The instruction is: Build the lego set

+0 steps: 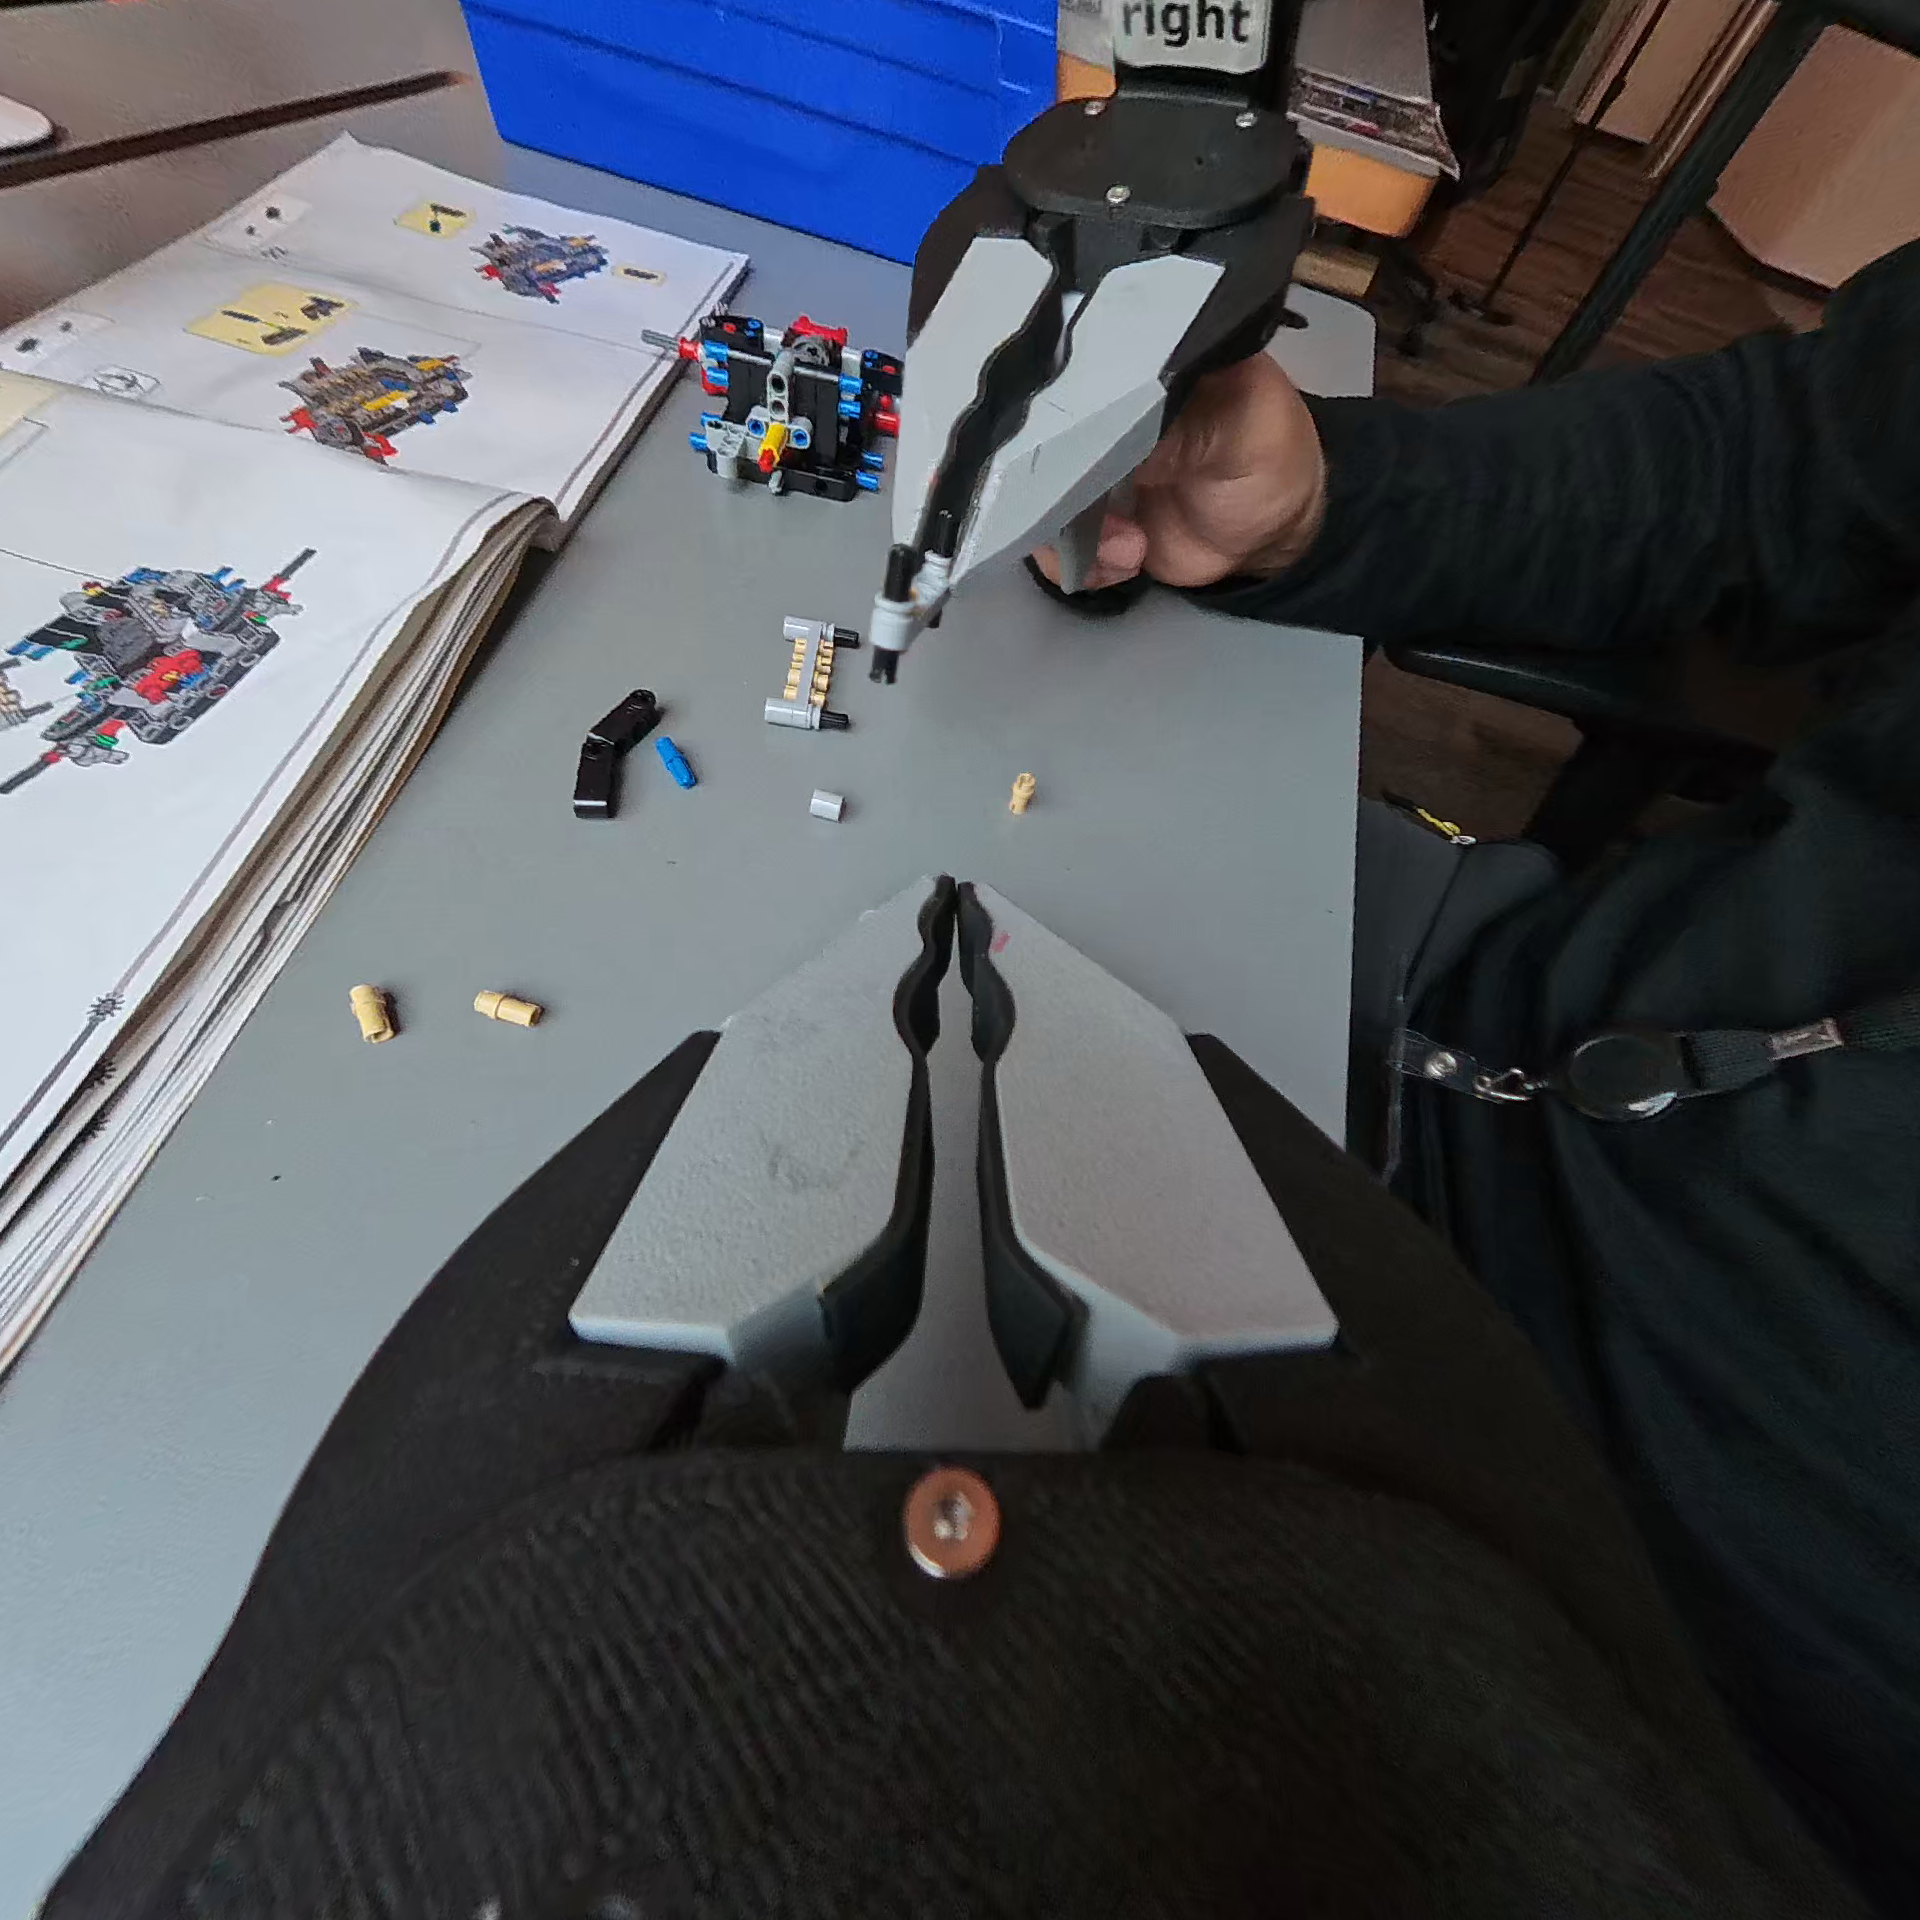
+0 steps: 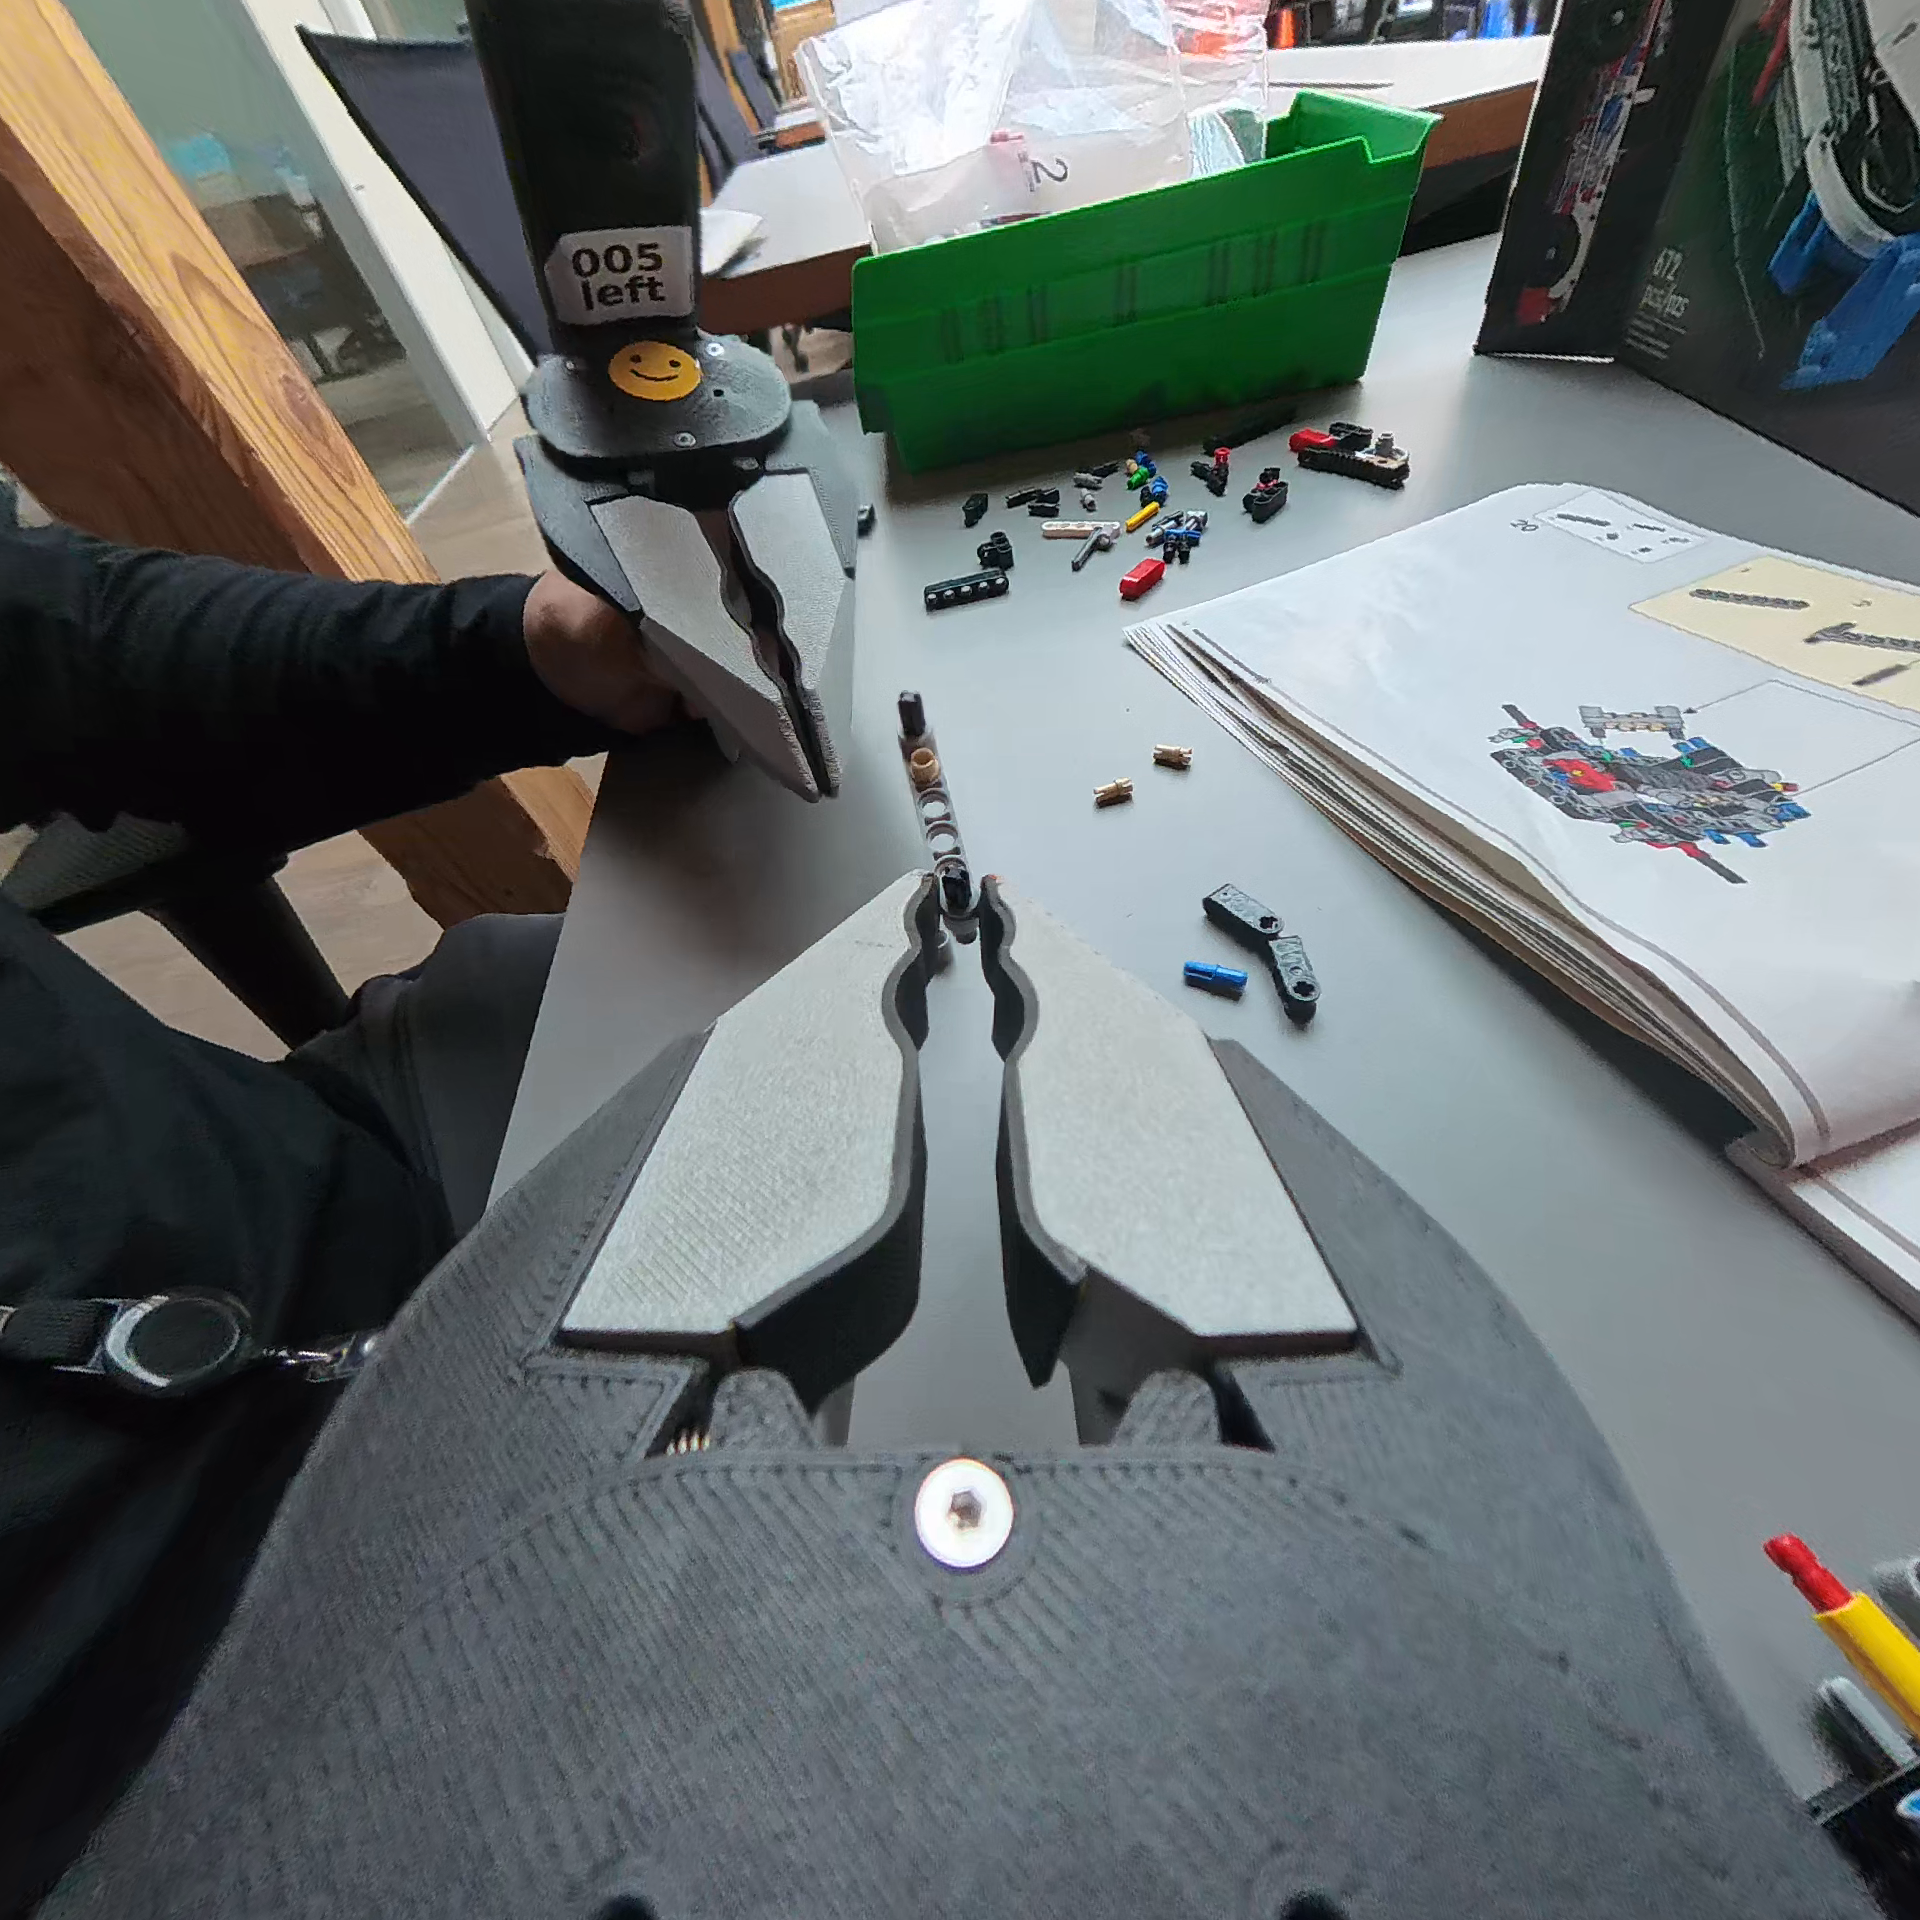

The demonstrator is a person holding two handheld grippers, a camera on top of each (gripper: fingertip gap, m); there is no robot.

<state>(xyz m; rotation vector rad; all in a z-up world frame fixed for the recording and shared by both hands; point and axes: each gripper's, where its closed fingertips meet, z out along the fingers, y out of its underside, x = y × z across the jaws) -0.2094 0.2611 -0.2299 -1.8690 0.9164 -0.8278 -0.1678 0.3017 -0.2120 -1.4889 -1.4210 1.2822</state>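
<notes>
My right gripper [image 2: 961,899] is shut on a thin grey beam [image 2: 935,800] that carries a tan pin and black pins. In the left wrist view it [image 1: 914,582] holds that beam [image 1: 894,623] just above the table, right beside a small grey frame with tan pins [image 1: 810,675]. My left gripper [image 1: 956,894] is shut and empty, low over the table's near part. It also shows in the right wrist view [image 2: 821,779], left of the held beam. The partly built black model [image 1: 795,410] stands behind the frame.
An open instruction book [image 1: 260,520] lies at the left. A black bent piece [image 1: 608,753], a blue pin [image 1: 675,762], a grey bush [image 1: 827,805] and tan pins [image 1: 507,1006] lie loose. A blue bin [image 1: 748,94], a green bin [image 2: 1132,301] and scattered parts [image 2: 1143,509] stand farther off. The left gripper's tips are roughly 7 cm from the right gripper's. My left tips are about 25 cm from the partly built black model [image 1: 795,410], my right tips only 15 cm.
</notes>
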